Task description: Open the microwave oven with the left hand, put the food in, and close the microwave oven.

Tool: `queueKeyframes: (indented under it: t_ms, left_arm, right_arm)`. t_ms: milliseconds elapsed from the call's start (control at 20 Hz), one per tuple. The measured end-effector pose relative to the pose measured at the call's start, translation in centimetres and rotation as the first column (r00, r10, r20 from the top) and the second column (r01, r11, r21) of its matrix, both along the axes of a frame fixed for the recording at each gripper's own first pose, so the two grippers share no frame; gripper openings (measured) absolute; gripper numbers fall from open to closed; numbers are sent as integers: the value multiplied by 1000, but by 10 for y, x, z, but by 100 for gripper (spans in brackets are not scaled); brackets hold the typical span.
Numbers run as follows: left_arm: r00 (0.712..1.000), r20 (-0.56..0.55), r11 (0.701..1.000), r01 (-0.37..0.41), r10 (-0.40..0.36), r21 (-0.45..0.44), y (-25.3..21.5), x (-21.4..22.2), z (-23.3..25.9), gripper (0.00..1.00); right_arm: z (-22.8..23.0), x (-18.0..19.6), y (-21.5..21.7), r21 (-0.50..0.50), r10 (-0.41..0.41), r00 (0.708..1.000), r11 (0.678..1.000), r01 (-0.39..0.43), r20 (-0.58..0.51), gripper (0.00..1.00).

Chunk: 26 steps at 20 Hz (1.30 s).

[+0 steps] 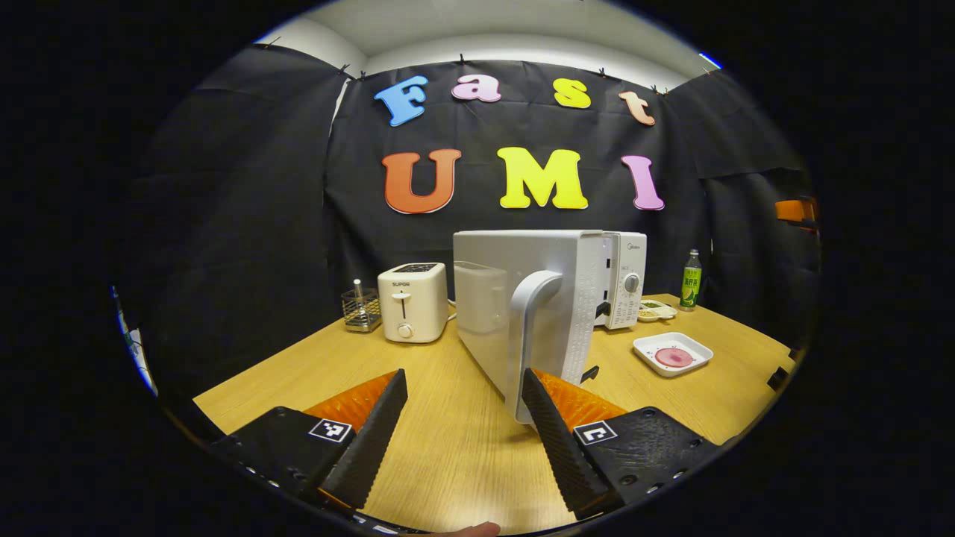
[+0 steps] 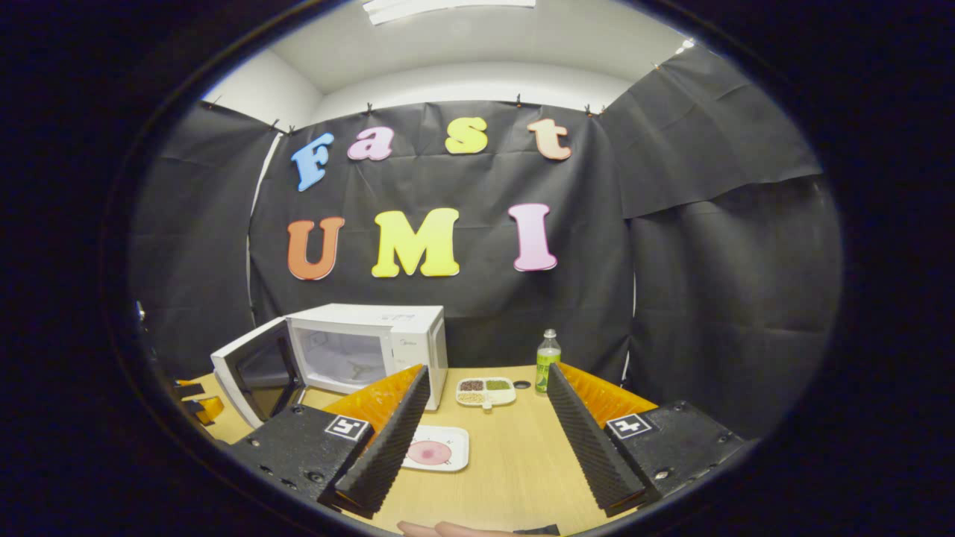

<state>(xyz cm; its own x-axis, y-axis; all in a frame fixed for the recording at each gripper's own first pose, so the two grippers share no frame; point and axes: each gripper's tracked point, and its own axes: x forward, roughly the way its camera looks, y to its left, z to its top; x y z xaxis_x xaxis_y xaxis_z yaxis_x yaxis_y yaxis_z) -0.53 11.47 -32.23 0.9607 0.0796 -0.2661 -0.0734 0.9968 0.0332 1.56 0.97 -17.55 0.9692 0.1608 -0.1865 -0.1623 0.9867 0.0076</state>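
The white microwave oven [image 2: 369, 347] stands on the wooden table with its door [image 1: 533, 306] swung wide open; the cavity looks bare inside. In the left gripper view the door's handle [image 1: 531, 332] sits just ahead of my left gripper [image 1: 464, 388], which is open and holds nothing; its right finger is close beside the handle's foot. A white square plate [image 2: 439, 449] with a pink round piece of food [image 2: 429, 453] lies on the table in front of the oven. My right gripper [image 2: 485, 388] hovers open above and behind the plate, empty.
A white toaster [image 1: 412, 302] and a wire holder [image 1: 361, 309] stand left of the oven. A green bottle [image 2: 548, 361] and a divided dish of grains [image 2: 486, 391] sit to the oven's right. The table's right edge [image 1: 776, 350] lies beyond the plate.
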Motion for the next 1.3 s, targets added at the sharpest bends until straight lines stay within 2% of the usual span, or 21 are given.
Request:
queueKeyframes:
  t_ms: [50,100,150,200,300,350,400,450,500,550,600,650,700,950,1000,1050,1100,1150,1200,1300]
  left_arm:
    - [1000,4,1000,-22,22,9,9,-6,7,92]
    - [999,10,999,-43,42,22,18,-14,14,77]
    - [998,21,998,-61,60,30,24,-19,24,92]
    - [997,29,997,-70,69,33,26,-23,34,92]
    - [997,43,997,-60,58,48,22,-27,51,92]
    - [997,46,997,-58,56,54,20,-27,59,92]
    - [997,45,997,-58,55,57,17,-25,66,92]
    - [997,52,997,-57,54,58,14,-24,74,92]
    - [997,65,997,-52,49,56,10,-20,83,93]
    - [997,74,998,-38,34,51,3,-15,91,93]
    - [996,84,999,-25,21,46,-4,-11,97,81]
    - [996,92,999,-19,15,39,-9,-4,103,93]
    - [995,95,1000,-12,9,26,-13,3,106,93]
    - [995,102,1000,-20,19,7,-25,29,117,93]
    - [994,109,1000,-19,18,12,-28,34,119,93]
    - [994,111,1000,-22,20,13,-31,38,121,93]
    - [993,113,1000,-18,17,8,-34,41,122,93]
    - [994,112,1000,-3,3,-1,-40,45,124,93]
    - [994,109,1000,11,-10,-10,-46,49,124,93]
    - [993,115,1000,22,-20,-16,-49,55,129,93]
  right_arm:
    - [-5,5,4,-5,6,1000,1000,-6,-16,100]
    - [-9,11,7,-9,10,999,1000,-10,-37,92]
    - [-14,19,8,-17,9,998,1000,-10,-63,92]
    - [-19,28,9,-30,8,996,1000,-11,-87,100]
    - [-28,45,16,-60,24,991,998,-32,-135,100]
    - [-34,54,19,-78,33,985,996,-47,-166,92]
    - [-44,64,23,-97,46,977,993,-67,-207,100]
    - [-54,73,26,-118,59,965,989,-92,-254,100]
    - [-67,82,28,-140,68,949,983,-116,-308,92]
    - [-79,91,28,-153,74,930,979,-137,-361,100]
    - [-91,100,31,-159,85,906,974,-164,-415,100]
    - [-104,107,33,-157,92,880,970,-184,-466,92]
    - [-120,115,34,-151,93,851,969,-198,-516,99]
    - [-205,127,41,-98,121,638,950,-297,-761,92]
    - [-220,127,43,-76,123,589,950,-303,-799,90]
    - [-234,127,43,-53,120,541,955,-293,-833,82]
    - [-247,126,43,-29,117,491,960,-279,-863,86]
    - [-259,122,45,-2,122,433,961,-275,-893,84]
    - [-269,118,46,22,127,379,962,-271,-916,67]
    - [-283,108,48,65,137,272,964,-258,-953,51]
